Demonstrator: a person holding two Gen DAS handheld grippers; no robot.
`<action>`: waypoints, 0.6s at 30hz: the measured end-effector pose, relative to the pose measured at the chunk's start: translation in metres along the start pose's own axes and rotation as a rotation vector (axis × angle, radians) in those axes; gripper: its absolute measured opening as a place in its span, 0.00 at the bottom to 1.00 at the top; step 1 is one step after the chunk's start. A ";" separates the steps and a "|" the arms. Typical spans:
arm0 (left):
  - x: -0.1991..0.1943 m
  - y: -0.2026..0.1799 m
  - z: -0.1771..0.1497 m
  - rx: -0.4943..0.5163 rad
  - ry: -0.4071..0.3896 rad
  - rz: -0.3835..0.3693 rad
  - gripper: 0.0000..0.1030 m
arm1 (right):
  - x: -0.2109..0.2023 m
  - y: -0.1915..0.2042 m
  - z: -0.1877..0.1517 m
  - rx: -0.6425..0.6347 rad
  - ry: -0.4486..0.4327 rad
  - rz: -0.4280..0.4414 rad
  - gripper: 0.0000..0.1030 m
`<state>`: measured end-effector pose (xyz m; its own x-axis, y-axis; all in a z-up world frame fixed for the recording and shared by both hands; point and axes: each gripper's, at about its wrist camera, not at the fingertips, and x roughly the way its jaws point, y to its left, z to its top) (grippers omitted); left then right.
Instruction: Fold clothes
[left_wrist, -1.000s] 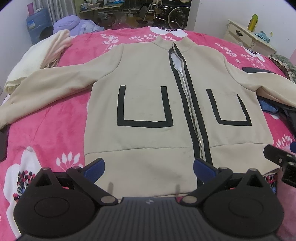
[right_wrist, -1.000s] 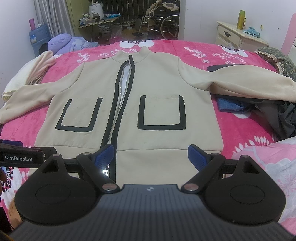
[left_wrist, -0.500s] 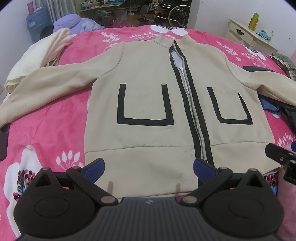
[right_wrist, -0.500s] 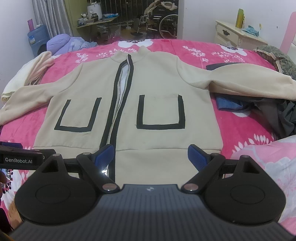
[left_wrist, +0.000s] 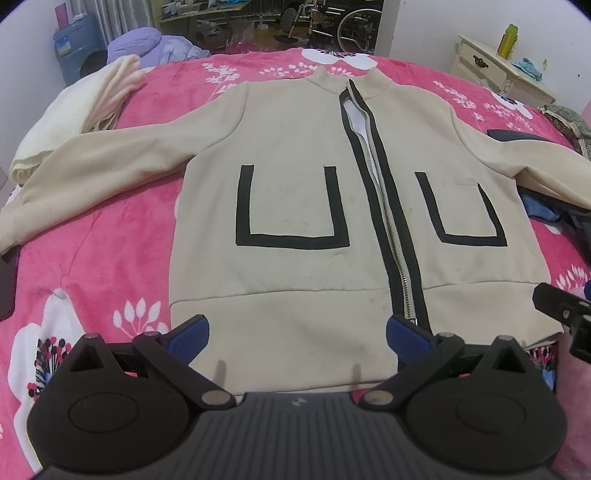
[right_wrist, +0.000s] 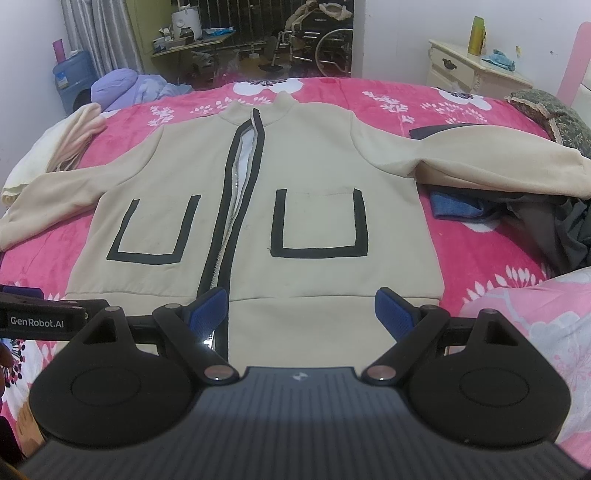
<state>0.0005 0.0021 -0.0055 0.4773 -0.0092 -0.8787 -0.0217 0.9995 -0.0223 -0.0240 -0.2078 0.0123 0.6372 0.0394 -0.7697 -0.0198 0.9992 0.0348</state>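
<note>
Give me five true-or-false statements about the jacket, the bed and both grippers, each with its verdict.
1. The beige jacket lies spread flat, front side up. True.
2. Its zipper is closed right up to the collar. False: the top part gapes open.
3. The left gripper grips the hem. False: it is open, holding nothing.
4. The right gripper is open. True.
5. The blanket is plain blue. False: pink with flowers.

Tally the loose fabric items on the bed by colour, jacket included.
Beige: 1, the jacket
Cream: 1, a knit
Lilac: 1, a bundle
Blue: 1, a cloth
Dark grey: 1, a garment
Total: 5
</note>
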 end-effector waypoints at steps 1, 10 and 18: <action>0.000 0.000 0.000 0.000 0.000 0.000 0.99 | 0.000 -0.001 0.000 0.003 0.000 -0.002 0.85; 0.007 0.000 0.001 0.005 0.013 0.000 0.99 | 0.002 -0.006 0.003 0.026 -0.013 -0.001 0.85; 0.013 -0.002 0.008 0.035 -0.010 -0.051 0.99 | -0.007 -0.006 0.022 -0.012 -0.107 0.086 0.85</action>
<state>0.0140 0.0004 -0.0128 0.4860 -0.0596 -0.8719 0.0336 0.9982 -0.0495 -0.0111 -0.2142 0.0319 0.7115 0.1245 -0.6916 -0.0863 0.9922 0.0898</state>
